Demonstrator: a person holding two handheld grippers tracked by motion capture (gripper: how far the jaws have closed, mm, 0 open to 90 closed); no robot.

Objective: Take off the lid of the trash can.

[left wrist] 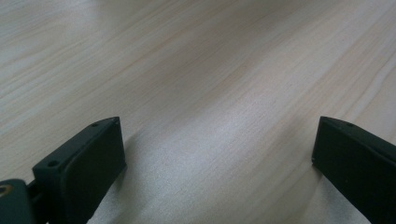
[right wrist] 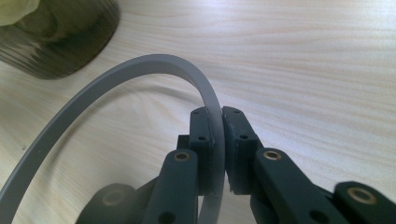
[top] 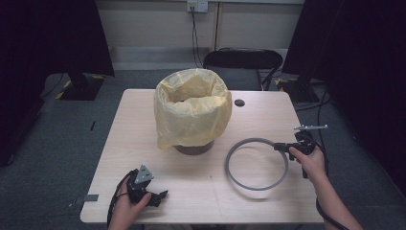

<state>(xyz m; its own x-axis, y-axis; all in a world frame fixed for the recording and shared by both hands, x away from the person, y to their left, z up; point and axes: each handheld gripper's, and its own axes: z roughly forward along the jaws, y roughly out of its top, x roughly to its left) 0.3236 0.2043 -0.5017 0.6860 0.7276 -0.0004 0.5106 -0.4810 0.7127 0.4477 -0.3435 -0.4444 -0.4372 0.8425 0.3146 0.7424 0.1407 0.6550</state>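
Note:
A grey plastic ring (top: 256,164) lies at the right of the wooden table (top: 201,191). My right gripper (top: 283,147) is shut on the ring's right rim. In the right gripper view the ring's band (right wrist: 140,67) runs between the two closed black jaws of that gripper (right wrist: 217,116). A bin lined with a yellow bag (top: 192,110) stands at the table's middle back. Near the front left edge my left gripper (top: 160,196) rests low over bare wood. In the left gripper view that gripper (left wrist: 217,140) has its jaws wide apart with nothing between them.
The bin's dark ribbed base (right wrist: 56,42) stands close to the ring's far side. A small round hole (top: 240,102) sits in the tabletop behind the ring. A black chair (top: 242,62) stands behind the table. Cables trail off the right edge.

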